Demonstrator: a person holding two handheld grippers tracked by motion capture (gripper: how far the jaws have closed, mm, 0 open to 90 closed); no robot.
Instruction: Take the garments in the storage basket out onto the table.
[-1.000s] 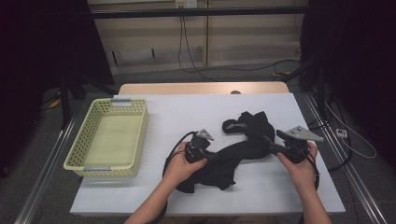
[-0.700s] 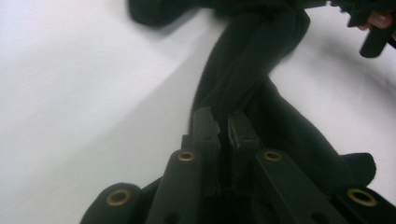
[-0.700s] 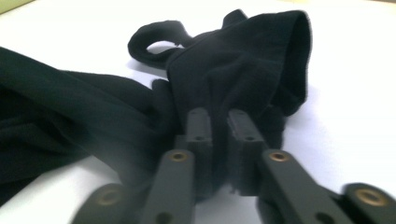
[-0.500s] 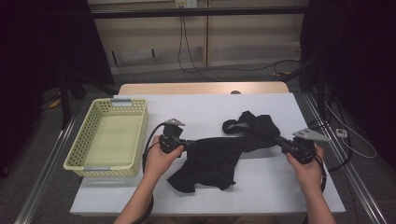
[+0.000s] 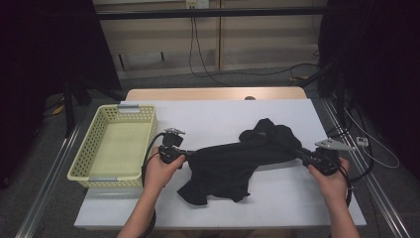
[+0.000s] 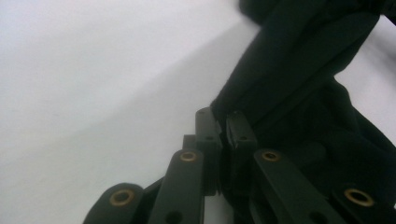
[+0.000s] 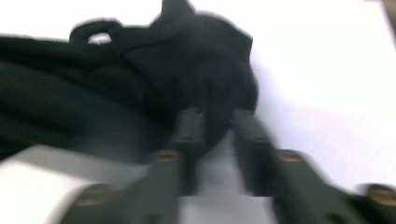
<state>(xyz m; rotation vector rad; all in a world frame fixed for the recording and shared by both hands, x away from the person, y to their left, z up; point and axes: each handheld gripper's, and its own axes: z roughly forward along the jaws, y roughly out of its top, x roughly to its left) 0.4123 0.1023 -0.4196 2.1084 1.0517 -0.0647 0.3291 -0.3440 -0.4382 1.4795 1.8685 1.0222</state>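
A black garment (image 5: 230,161) is stretched across the white table (image 5: 208,116) between my two grippers. My left gripper (image 5: 187,154) is shut on the garment's left edge; in the left gripper view the jaws (image 6: 224,122) pinch a fold of the black cloth (image 6: 299,84). My right gripper (image 5: 303,154) holds a thin taut strand at the garment's right end. Its jaws (image 7: 217,125) have just been opening a little, and a bunched fold of the cloth (image 7: 140,79) still fills the gap between their tips. That view is blurred.
A pale yellow mesh basket (image 5: 79,171) stands at the table's left side with nothing in it. Cables trail on the floor behind and to the right of the table. A metal rail runs along each side.
My left hand has pulled the garment's edge to the left, toward the basket, spreading the cloth out. My right hand has shifted slightly right and holds its end.
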